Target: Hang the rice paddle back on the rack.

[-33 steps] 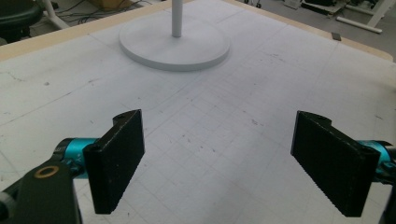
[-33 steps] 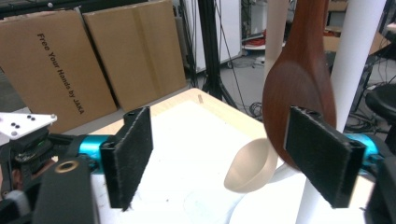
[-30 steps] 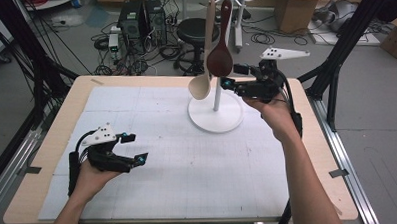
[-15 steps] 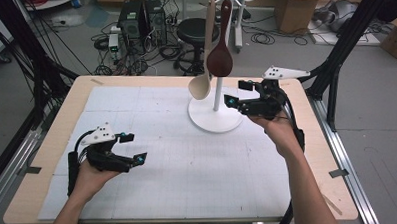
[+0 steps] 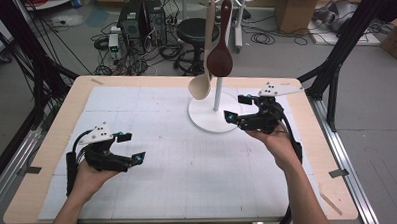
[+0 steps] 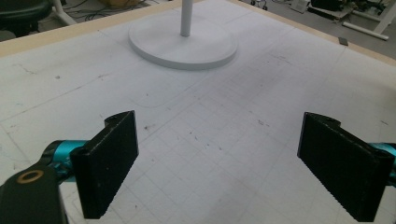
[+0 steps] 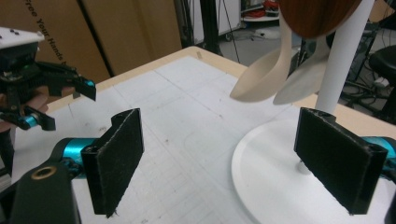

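Risk: right gripper point(image 5: 235, 115) beside stand base point(image 5: 206, 116), jaws apart and just opening, empty | left gripper point(image 5: 130, 147) likewise, over mat point(image 5: 188, 167) | dark wooden spoon point(image 5: 219, 58) and pale spoon point(image 5: 201, 84) hang on stand; a bump could unhook them

A dark brown wooden spoon point(image 5: 220, 56) and a pale wooden spoon point(image 5: 202, 82) hang from the white round-based stand point(image 5: 214, 114); the right gripper point(image 5: 240, 110), jaws just opening and empty, hovers beside its base.
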`<state>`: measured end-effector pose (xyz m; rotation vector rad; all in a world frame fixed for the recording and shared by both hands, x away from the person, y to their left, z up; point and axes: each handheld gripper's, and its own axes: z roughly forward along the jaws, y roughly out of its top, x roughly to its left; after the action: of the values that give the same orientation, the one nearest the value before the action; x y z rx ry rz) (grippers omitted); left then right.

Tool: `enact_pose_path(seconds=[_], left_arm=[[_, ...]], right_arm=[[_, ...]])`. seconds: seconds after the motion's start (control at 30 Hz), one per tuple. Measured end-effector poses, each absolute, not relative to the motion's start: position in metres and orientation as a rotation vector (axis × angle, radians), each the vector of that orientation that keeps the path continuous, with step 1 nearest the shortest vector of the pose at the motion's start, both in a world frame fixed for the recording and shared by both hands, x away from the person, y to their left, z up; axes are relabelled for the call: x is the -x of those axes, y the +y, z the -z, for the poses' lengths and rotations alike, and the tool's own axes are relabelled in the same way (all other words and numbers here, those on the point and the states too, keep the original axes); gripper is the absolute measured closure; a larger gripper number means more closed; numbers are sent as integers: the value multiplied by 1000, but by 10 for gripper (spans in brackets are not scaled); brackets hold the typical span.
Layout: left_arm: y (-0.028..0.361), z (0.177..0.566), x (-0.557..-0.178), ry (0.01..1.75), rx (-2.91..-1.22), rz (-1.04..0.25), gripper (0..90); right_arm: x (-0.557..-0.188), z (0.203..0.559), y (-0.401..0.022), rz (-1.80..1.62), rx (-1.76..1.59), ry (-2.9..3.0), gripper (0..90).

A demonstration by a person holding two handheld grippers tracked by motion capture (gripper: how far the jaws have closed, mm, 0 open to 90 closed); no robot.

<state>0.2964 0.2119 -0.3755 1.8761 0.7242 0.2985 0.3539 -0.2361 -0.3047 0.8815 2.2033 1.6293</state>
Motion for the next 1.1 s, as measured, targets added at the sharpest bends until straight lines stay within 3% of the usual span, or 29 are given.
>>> enact_pose_path(seconds=[0.97, 1.1], left_arm=[[213, 378, -296, 751, -1877, -285, 88], [214, 378, -296, 756, -1872, -285, 84]], right_arm=[[-317, 360, -252, -1563, -881, 2293, 89], [-313, 366, -254, -1522, -891, 2299, 3]])
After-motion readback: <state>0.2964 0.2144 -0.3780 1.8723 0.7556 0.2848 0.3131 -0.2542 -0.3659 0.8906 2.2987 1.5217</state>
